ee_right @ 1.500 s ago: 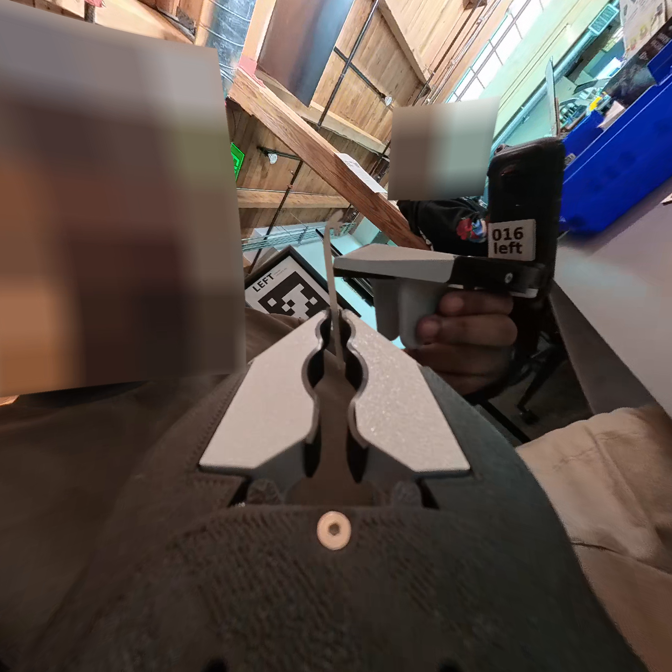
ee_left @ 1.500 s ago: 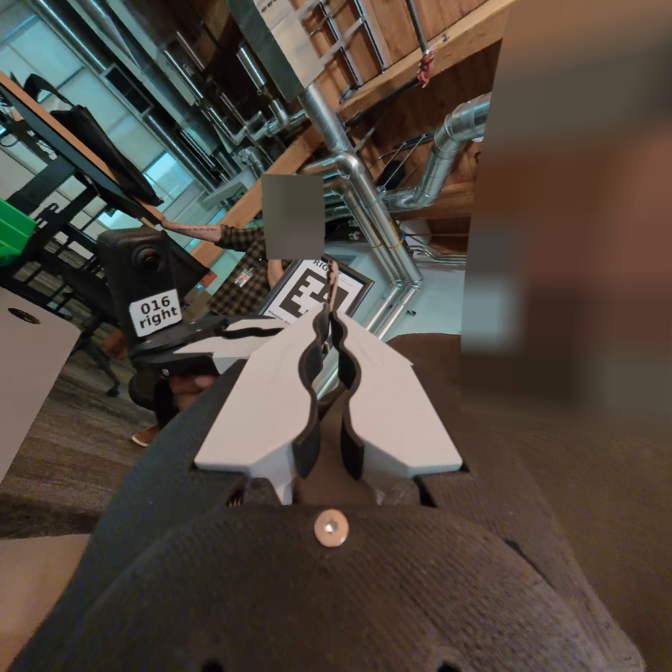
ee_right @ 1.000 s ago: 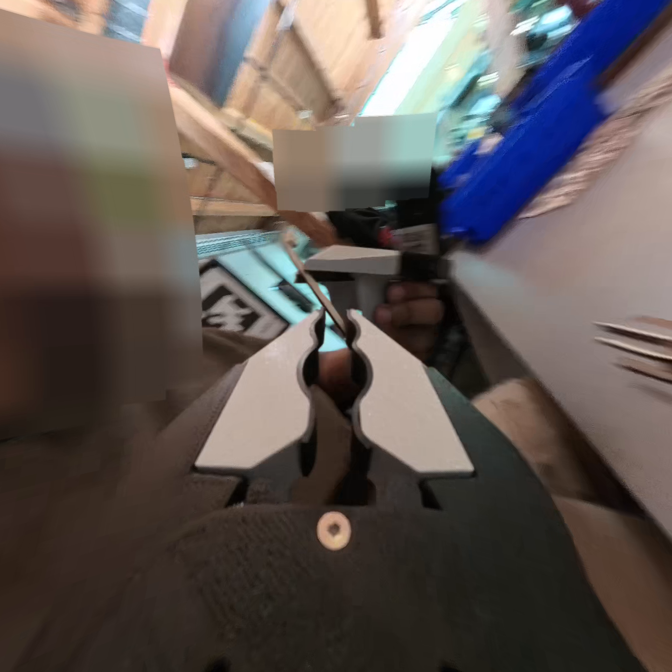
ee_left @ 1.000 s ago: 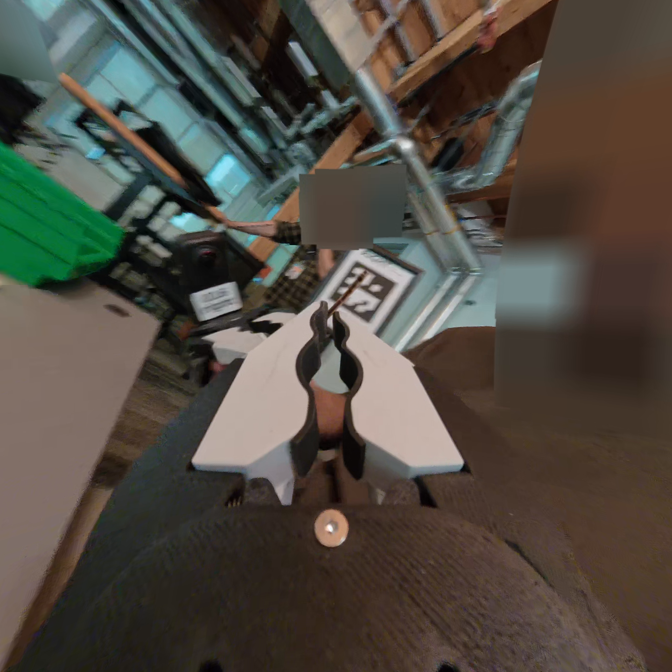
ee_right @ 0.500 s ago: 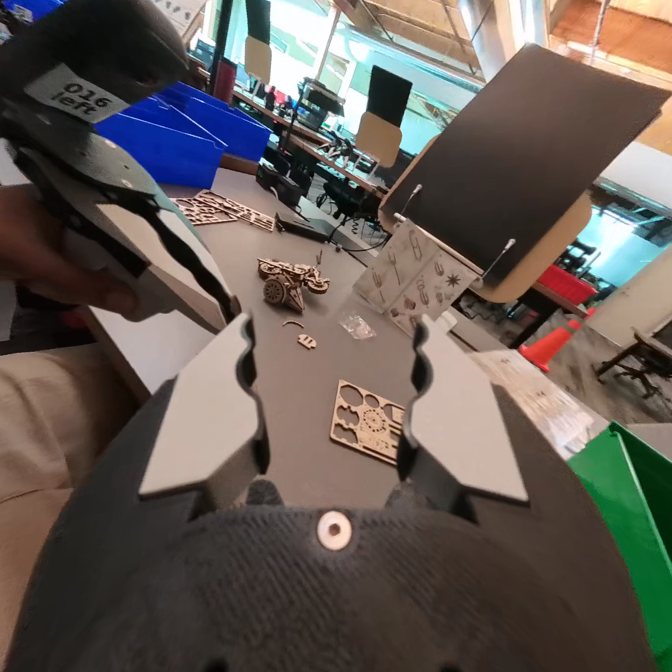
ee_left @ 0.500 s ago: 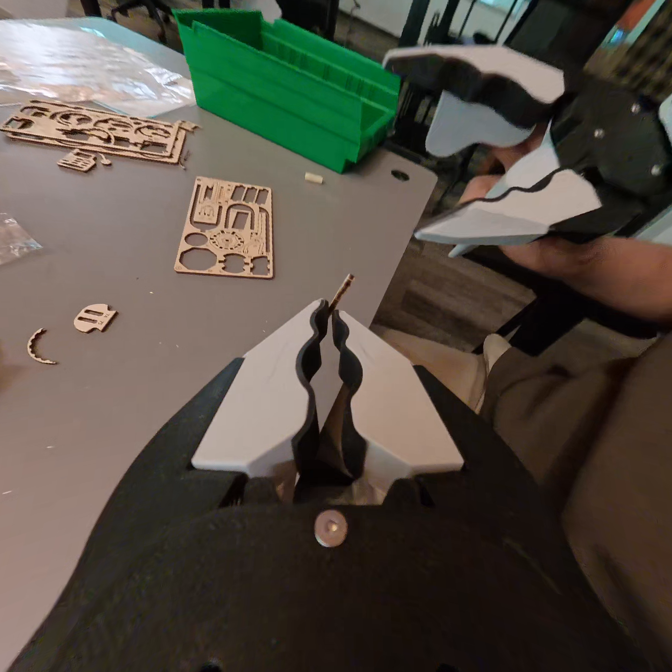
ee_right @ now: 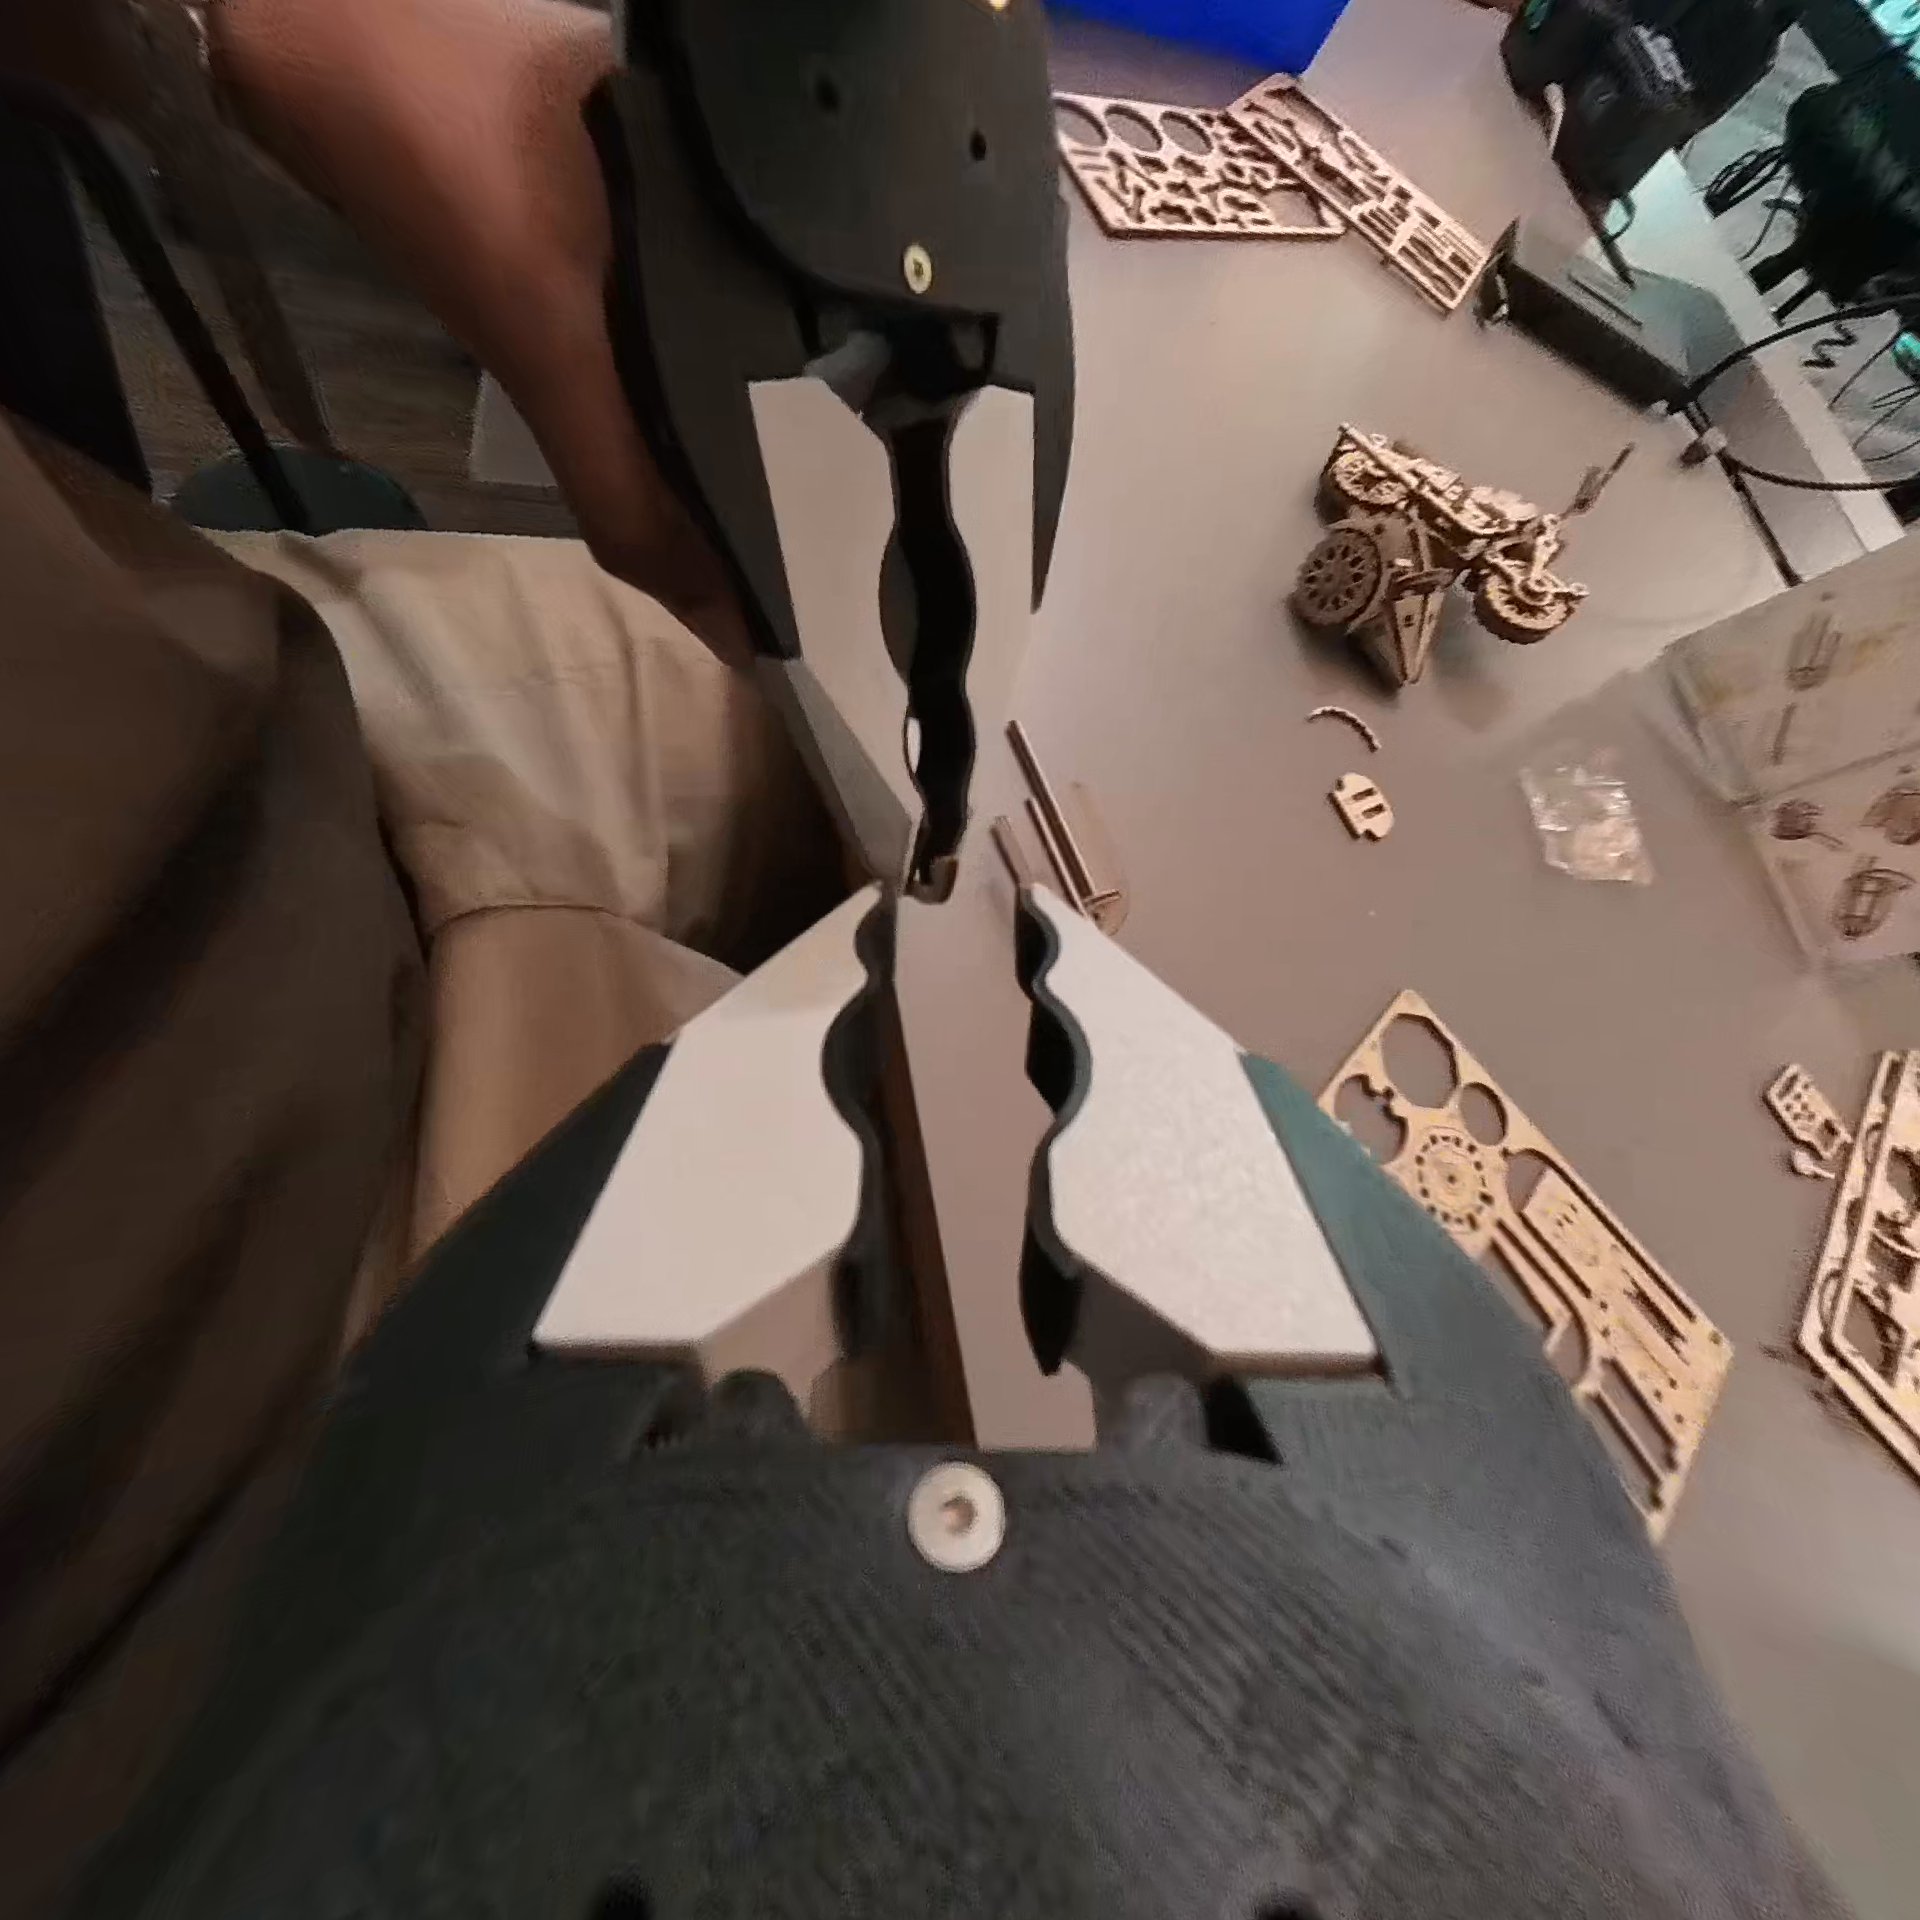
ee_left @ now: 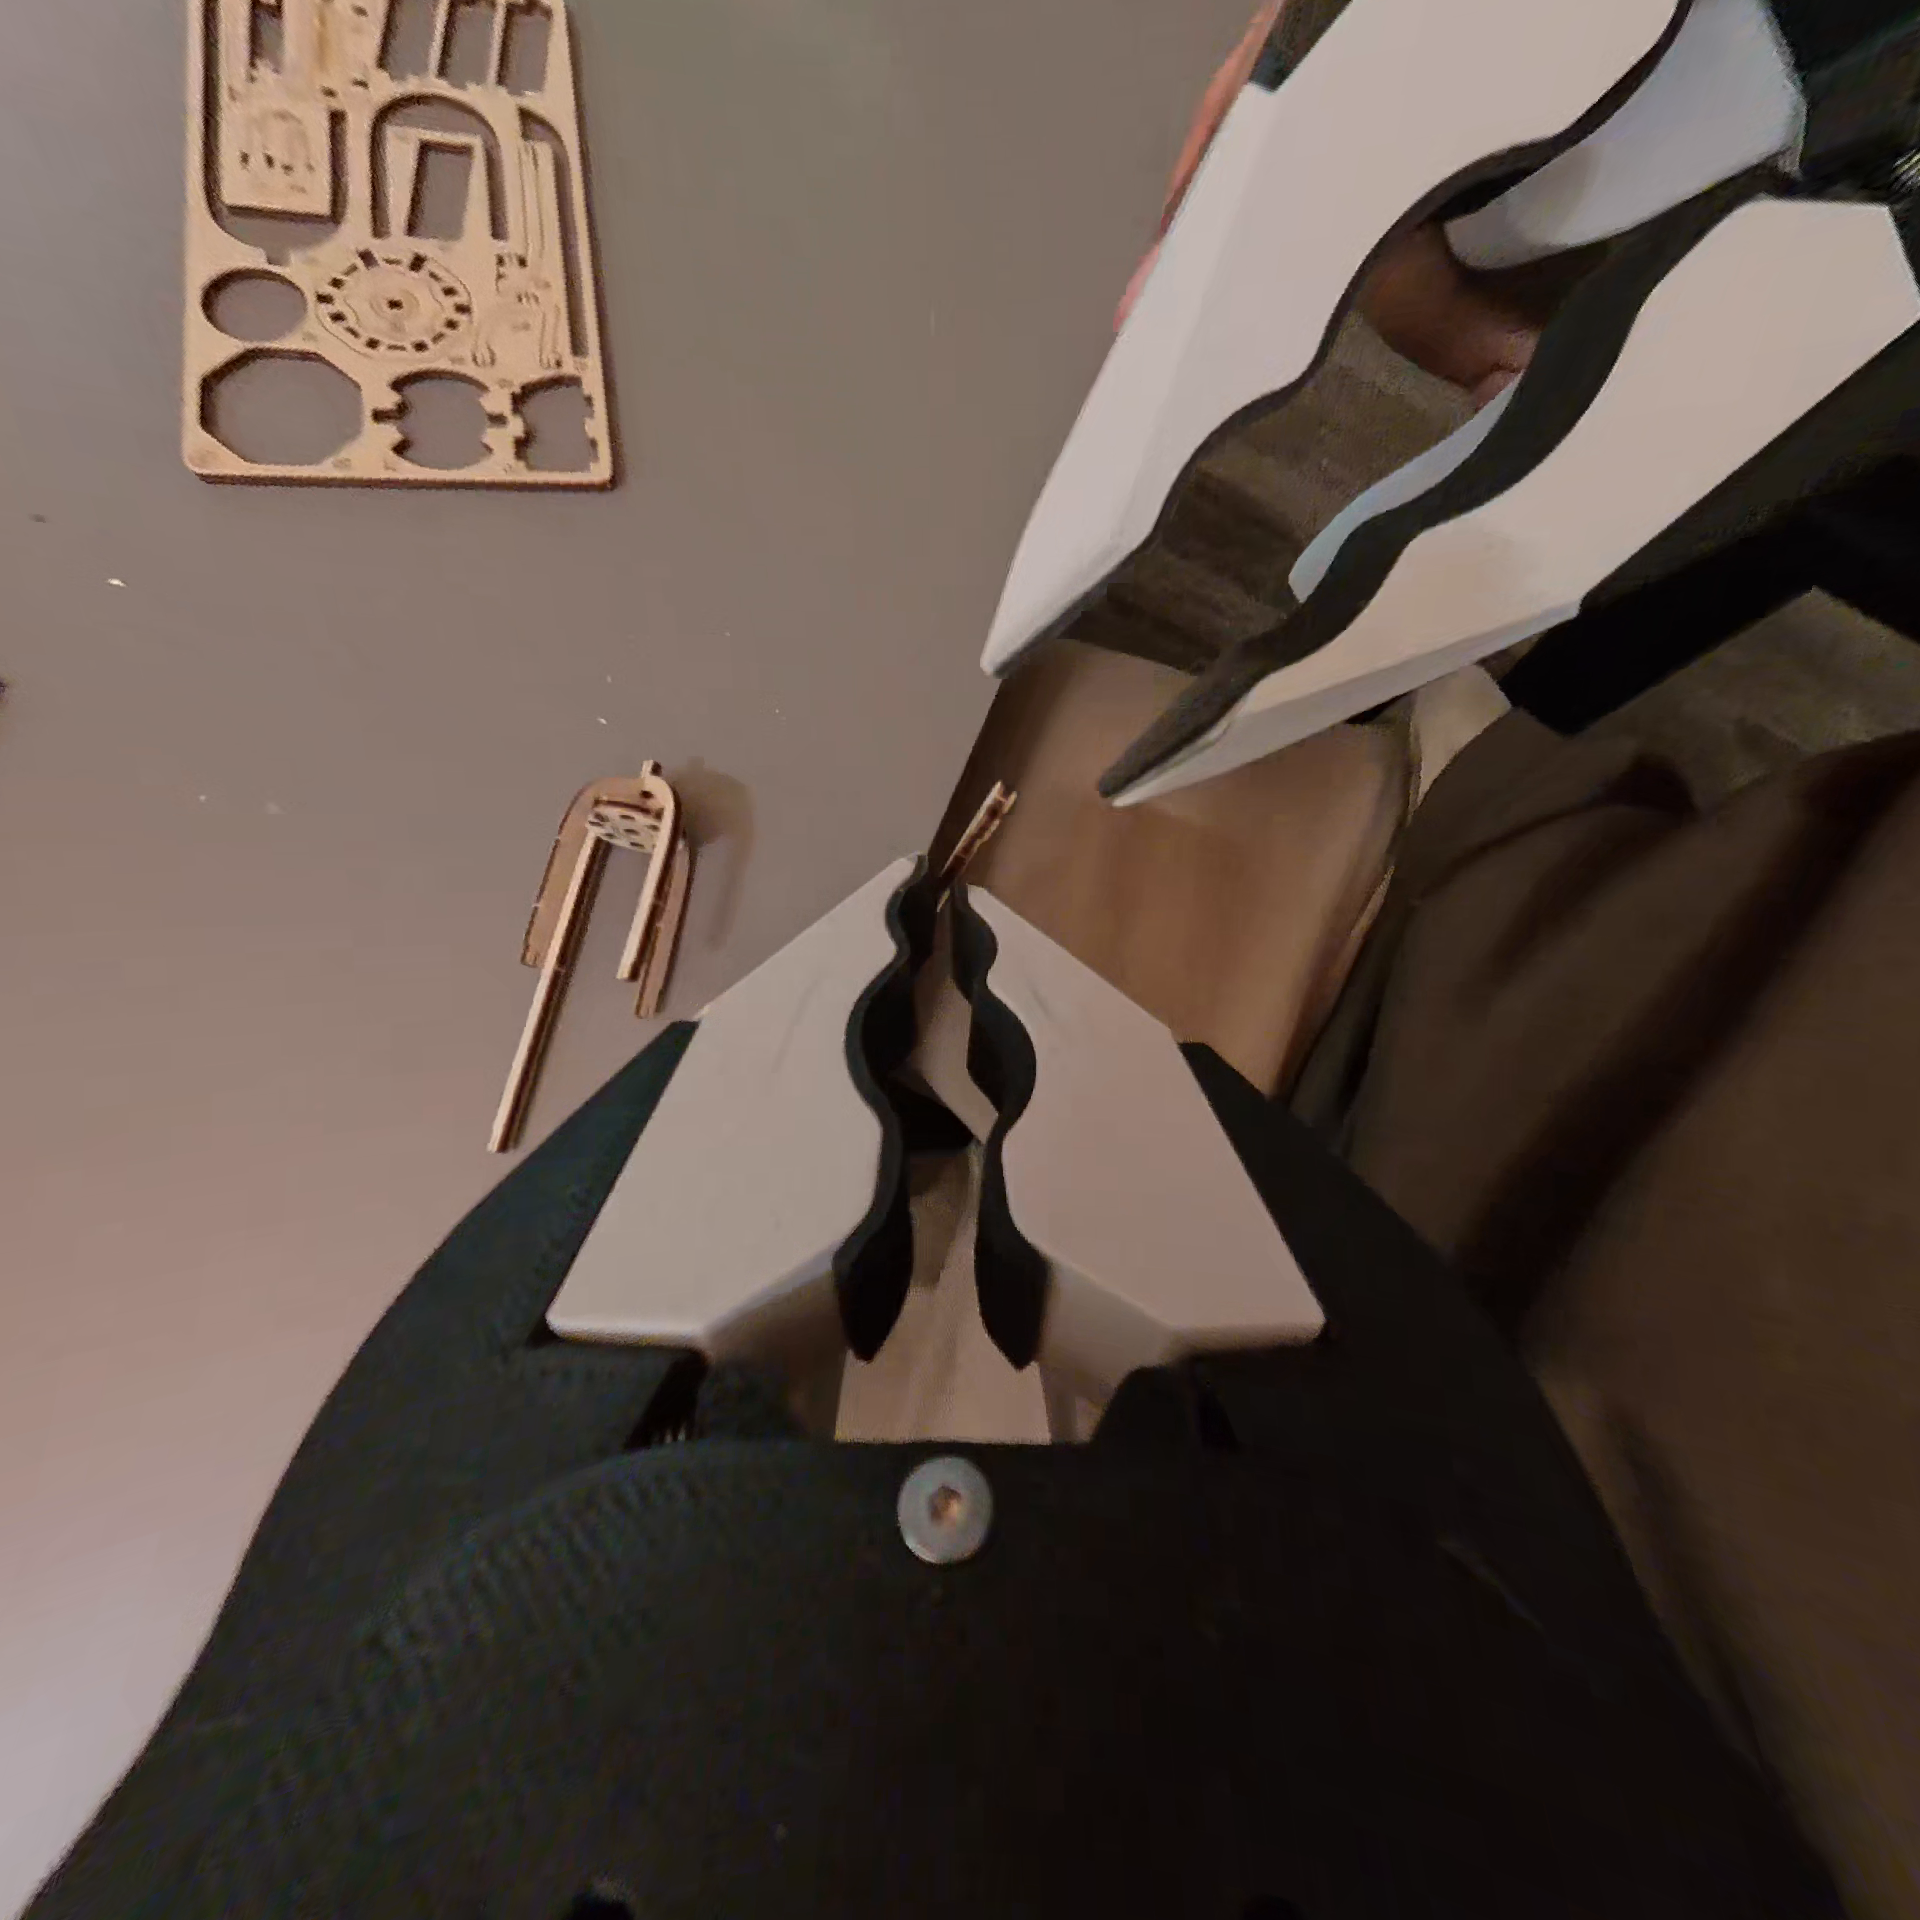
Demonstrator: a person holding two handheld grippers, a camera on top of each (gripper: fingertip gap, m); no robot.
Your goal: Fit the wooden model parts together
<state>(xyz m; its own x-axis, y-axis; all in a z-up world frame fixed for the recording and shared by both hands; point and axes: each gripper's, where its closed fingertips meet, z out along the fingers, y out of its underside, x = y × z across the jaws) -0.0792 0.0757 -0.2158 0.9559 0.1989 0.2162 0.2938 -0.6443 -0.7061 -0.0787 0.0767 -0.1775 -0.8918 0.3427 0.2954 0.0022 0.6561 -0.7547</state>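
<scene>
We saw left gripper [ee_left: 940, 883] jaws clenched on thin wooden stick [ee_left: 977, 831]; right gripper [ee_right: 956, 904] jaws released; U-shaped plywood part [ee_left: 613, 904] near grey worktop [ee_left: 312, 644] edge.

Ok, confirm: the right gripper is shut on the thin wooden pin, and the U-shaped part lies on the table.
Wrong gripper: the left wrist view shows the left gripper shut on the thin wooden pin; the right gripper is open. The U-shaped part lies on the table.

Dim, warm light; wide-angle edge distortion; right view perhaps motion-blurred.
</scene>
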